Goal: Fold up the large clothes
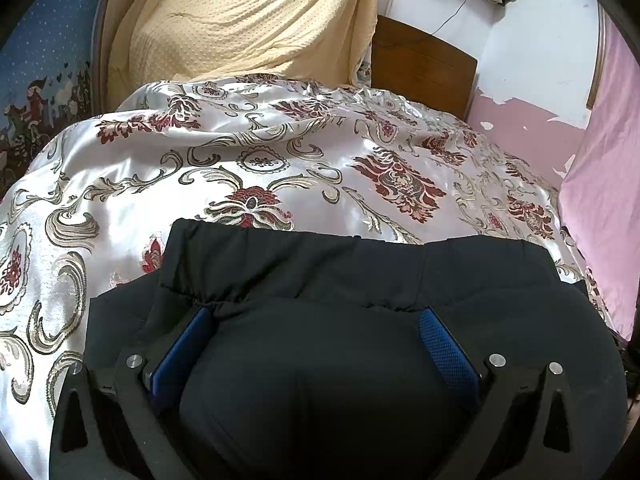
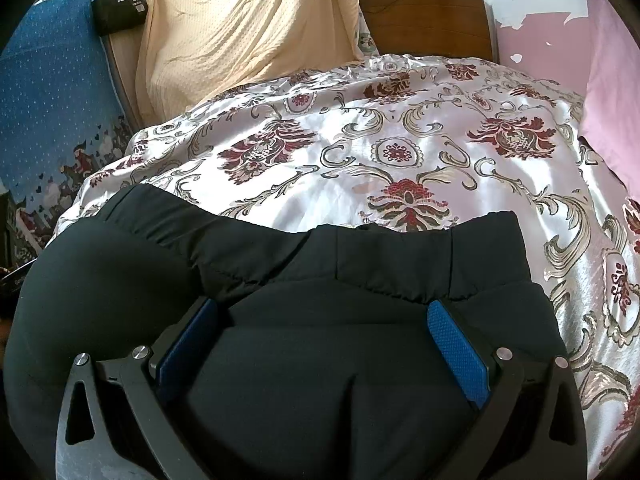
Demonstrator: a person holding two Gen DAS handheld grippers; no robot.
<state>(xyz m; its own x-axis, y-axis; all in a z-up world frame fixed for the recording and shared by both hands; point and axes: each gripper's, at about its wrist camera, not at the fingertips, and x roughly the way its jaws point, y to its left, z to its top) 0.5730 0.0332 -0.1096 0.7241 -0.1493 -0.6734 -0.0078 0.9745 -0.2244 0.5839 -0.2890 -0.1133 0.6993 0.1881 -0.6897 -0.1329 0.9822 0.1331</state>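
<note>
A black garment (image 1: 320,272), trousers with an elastic waistband, lies on the floral satin bedspread (image 1: 224,160); it also shows in the right wrist view (image 2: 320,264). My left gripper (image 1: 316,316) is open, its blue pads (image 1: 448,352) wide apart over the black fabric just below the waistband. My right gripper (image 2: 324,308) is open too, its blue pads (image 2: 460,348) spread over the same garment near the waistband. Neither pair of pads pinches cloth. The garment's lower part is hidden under the grippers.
A cream blanket (image 1: 248,20) drapes over the wooden headboard (image 1: 424,60) at the back. A pink pillow (image 2: 612,92) lies at the right. A blue patterned curtain (image 2: 52,92) and a black bag (image 2: 118,4) are at the left. The bedspread (image 2: 400,140) stretches beyond the garment.
</note>
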